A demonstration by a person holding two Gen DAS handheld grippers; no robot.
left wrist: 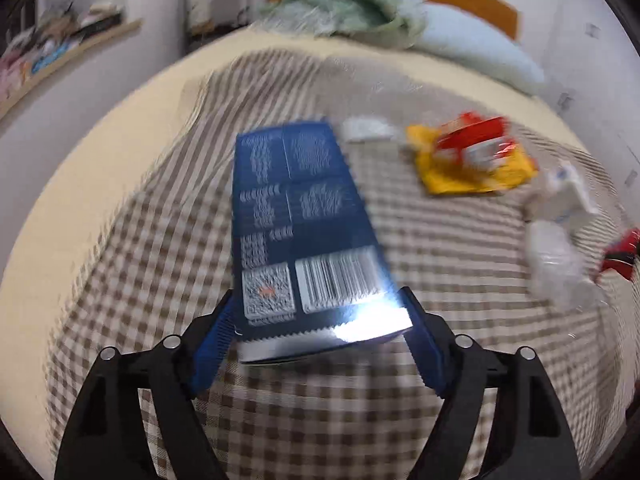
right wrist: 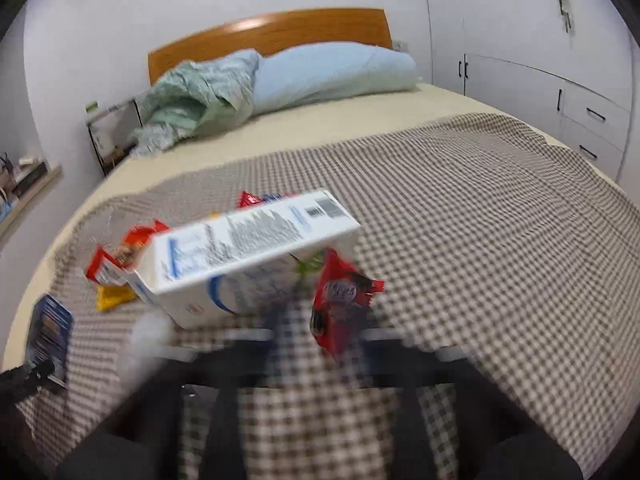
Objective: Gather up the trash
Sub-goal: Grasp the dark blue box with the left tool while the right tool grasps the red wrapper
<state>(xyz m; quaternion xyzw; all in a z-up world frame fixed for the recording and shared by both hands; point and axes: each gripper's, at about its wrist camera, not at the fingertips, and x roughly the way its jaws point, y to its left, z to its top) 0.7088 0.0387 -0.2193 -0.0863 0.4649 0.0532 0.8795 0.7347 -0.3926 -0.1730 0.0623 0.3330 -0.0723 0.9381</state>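
Left wrist view shows my left gripper (left wrist: pixel 320 320) clamping a blue box (left wrist: pixel 300 224) over the checked blanket (left wrist: pixel 460 280); my blurred right gripper's (right wrist: pixel 320 340) state I cannot tell.

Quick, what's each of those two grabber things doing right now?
Left gripper: fingers closed on the blue box, holding it.
Right gripper: badly blurred, but fingers look open, holding nothing.

Two boxes (right wrist: pixel 248 256), one blue (left wrist: pixel 304 232); one pillow (right wrist: pixel 332 76)
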